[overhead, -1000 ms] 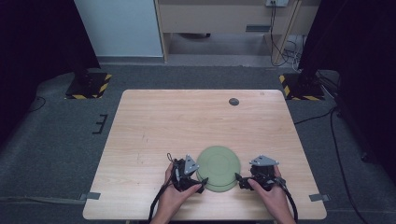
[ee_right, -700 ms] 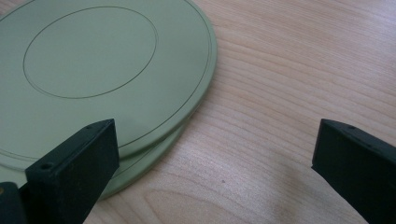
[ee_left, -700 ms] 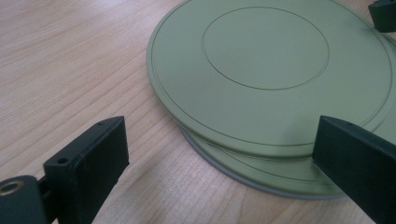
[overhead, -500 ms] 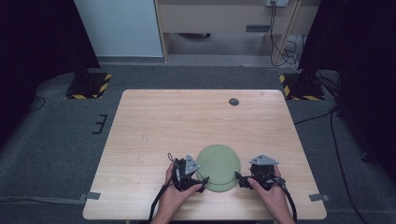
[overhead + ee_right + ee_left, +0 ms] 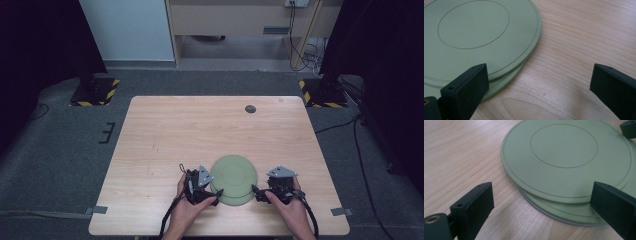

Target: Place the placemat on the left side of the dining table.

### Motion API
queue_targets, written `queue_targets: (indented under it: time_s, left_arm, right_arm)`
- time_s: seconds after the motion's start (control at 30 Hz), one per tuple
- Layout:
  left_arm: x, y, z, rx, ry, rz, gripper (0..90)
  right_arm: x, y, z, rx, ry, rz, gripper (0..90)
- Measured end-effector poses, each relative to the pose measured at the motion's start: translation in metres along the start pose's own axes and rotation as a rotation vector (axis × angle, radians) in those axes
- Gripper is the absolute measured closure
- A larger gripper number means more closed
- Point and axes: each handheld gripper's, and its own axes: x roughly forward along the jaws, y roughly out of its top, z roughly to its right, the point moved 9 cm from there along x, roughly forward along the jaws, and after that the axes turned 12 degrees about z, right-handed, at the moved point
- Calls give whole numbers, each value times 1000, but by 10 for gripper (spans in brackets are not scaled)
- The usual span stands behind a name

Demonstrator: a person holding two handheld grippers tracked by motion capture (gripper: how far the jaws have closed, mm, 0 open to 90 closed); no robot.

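1. Left hand-held gripper (image 5: 216, 194): jaws spread wide, nothing gripped, set at the left edge of the green plates (image 5: 233, 179).
2. Right hand-held gripper (image 5: 255, 190): jaws likewise apart, empty, at the right edge.
3. Two plates are stacked slightly offset near the surface's (image 5: 200, 130) front edge.

Two round plates (image 5: 233, 176) were coloured a flat sage green, each marked with thin, darker concentric rings; a pale grey edge was seen under the lower one. The table (image 5: 200, 130) was finished in light wood with fine brownish grain lines. The left gripper (image 5: 216, 196) and right gripper (image 5: 255, 192) were black, each topped by a grey plate. A small dark grey disc (image 5: 250, 109) was set against the pale wood. The floor (image 5: 60, 150) was carpeted in dark grey, and yellow-and-black hazard stripes (image 5: 95, 95) were painted on the bases.
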Motion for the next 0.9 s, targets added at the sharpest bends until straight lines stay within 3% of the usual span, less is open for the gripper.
queue_targets:
  time_s: [0.5,0.77,0.9]
  left_arm:
    - [3,2,-7,2,34,11,37]
    - [0,1,-3,7,15,7,43]
    - [3,-1,-4,7,24,-4,44]
  right_arm:
    - [4,2,1,9,-30,3,14]
    - [1,4,-3,14,-10,11,34]
    - [1,2,-4,0,-10,1,35]
